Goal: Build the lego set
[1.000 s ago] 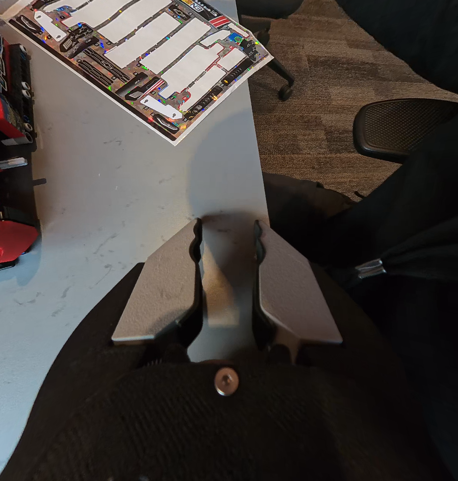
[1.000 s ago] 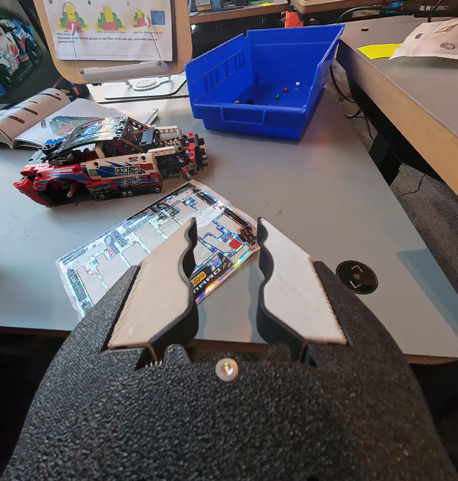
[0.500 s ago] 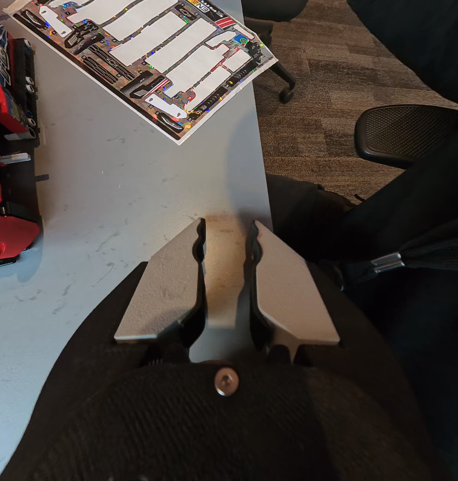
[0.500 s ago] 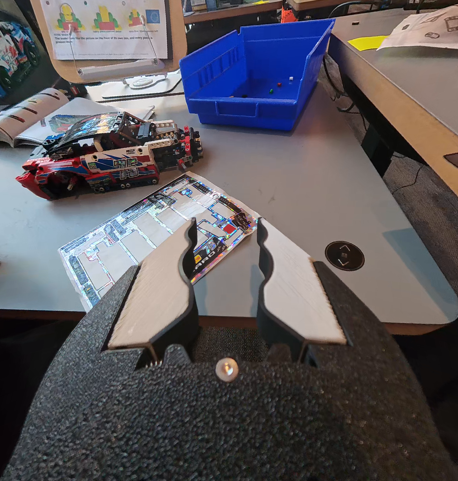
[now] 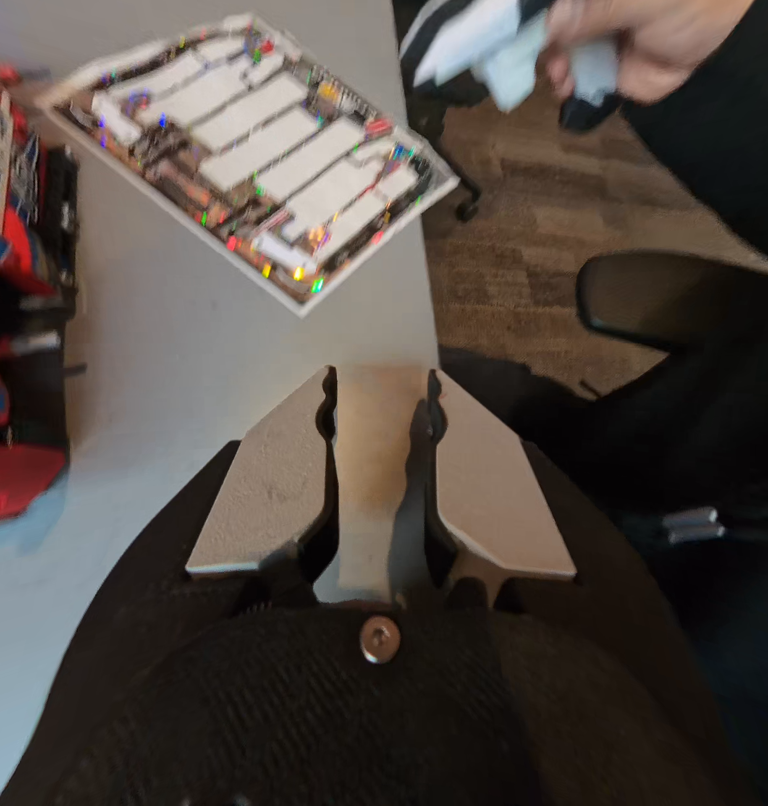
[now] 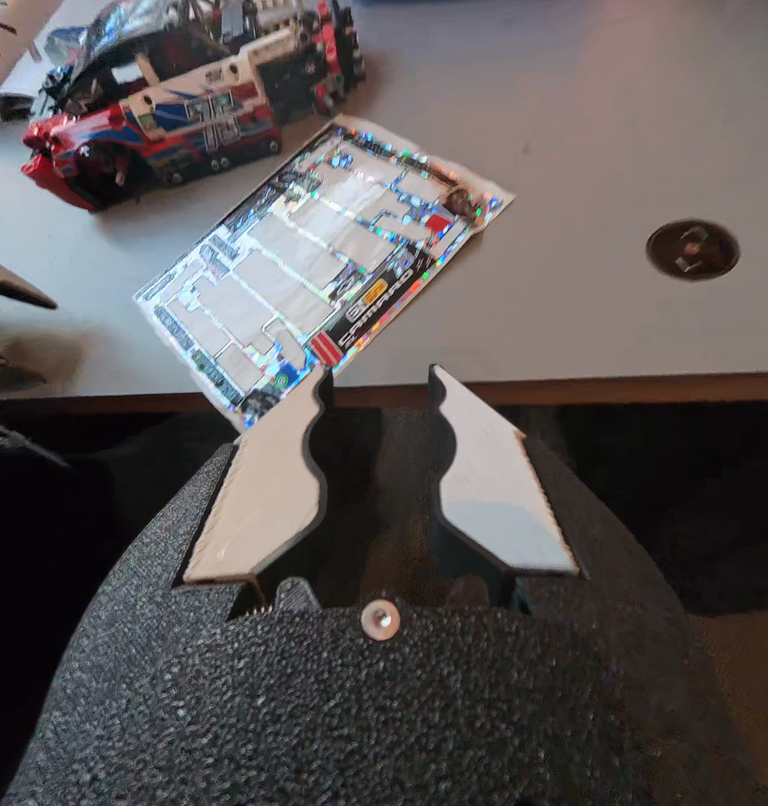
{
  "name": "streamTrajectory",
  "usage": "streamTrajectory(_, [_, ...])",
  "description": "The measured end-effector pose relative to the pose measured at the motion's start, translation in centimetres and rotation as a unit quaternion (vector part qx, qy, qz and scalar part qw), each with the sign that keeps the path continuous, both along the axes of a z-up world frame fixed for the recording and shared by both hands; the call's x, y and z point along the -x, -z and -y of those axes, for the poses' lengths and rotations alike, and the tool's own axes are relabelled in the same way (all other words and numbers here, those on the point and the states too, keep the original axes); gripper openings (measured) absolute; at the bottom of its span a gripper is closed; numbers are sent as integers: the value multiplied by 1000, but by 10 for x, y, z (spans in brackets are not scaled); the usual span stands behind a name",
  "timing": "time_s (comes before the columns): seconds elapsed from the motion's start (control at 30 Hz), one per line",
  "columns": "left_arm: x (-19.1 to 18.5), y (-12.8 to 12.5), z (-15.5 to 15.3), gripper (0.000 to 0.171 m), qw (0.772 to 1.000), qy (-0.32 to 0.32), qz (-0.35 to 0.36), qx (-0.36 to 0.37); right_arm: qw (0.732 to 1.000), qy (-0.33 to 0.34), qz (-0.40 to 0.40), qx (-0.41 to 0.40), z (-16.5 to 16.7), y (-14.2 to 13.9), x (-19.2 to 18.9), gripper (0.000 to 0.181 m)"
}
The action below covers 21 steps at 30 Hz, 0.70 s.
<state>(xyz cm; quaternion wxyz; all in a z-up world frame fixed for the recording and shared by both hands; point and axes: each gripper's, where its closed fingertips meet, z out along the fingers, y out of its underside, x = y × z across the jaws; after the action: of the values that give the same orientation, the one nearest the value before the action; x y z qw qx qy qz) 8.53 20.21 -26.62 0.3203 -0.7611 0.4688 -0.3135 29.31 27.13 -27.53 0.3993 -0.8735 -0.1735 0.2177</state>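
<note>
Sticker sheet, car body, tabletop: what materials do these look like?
Sticker sheet: glossy holographic foil on paper backing, judging by rainbow sparkle and dull grey peeled blanks. Car: moulded plastic bricks, shiny red, white and blue panels with black parts. Tabletop: matte grey laminate, probably over board; a brown edge shows along its front.

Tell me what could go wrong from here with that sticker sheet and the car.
The sticker sheet has one corner hanging past the table edge, beside the open right gripper; a brush could knock it to the floor. The Lego car sits close behind it, so sliding the sheet may bump it. Both views are blurred, making aim uncertain.
</note>
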Motion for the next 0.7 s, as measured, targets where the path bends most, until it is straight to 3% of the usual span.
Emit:
streamTrajectory(0.1, [-42, -18, -2, 53, 998, 56, 11, -5, 997, -20, -48, 61, 25, 14, 18, 42])
streamTrajectory(0.2, [-80, -23, -24, 59, 992, 97, -22, -77, 988, -34, -119, 93, 33, 20, 37, 43])
streamTrajectory(0.3, [-108, -8, -31, 60, 984, 146, -65, -77, 976, -32, -196, 91, 27, 13, 47, 25])
streamTrajectory(0.37, [-113, 6, -28, 71, 980, 160, -102, -58, 970, -43, -225, 77, 28, 7, 46, 0])
streamTrajectory(0.4, [-112, 10, -28, 74, 978, 160, -115, -71, 962, -48, -257, 75, 31, 0, 46, 0])
streamTrajectory(0.53, [-108, 17, -22, 71, 958, 157, -151, -188, 946, -58, -308, 77, 45, -9, 42, 0])
streamTrajectory(0.7, [-121, 10, -17, 49, 923, 137, -155, -325, 935, -82, -333, 91, 53, -9, 54, 0])
